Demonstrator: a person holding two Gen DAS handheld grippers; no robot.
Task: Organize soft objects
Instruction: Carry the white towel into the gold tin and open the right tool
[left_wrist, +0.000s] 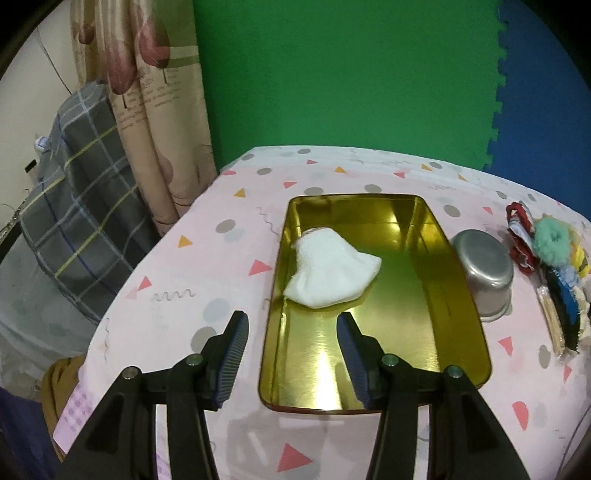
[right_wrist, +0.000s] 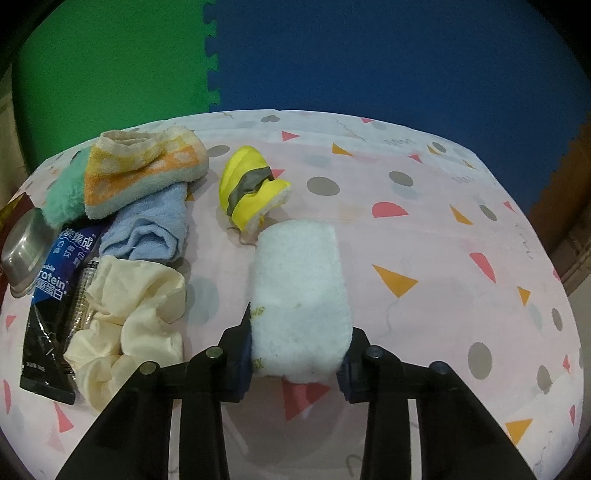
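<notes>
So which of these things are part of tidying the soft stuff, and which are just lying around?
Part of the job:
- gold tin tray
- white sock lying in it
- white fluffy sponge in the right gripper
- orange checked cloth
- blue towel
- cream scrunchie
- yellow mitt
- green fluffy scrunchie

Just lying about:
- steel bowl
- protein sachet

The steel bowl (right_wrist: 24, 253) is cut off at the left edge.

White fluffy cloth (right_wrist: 299, 295) pinched in right tool (right_wrist: 297, 332)
</notes>
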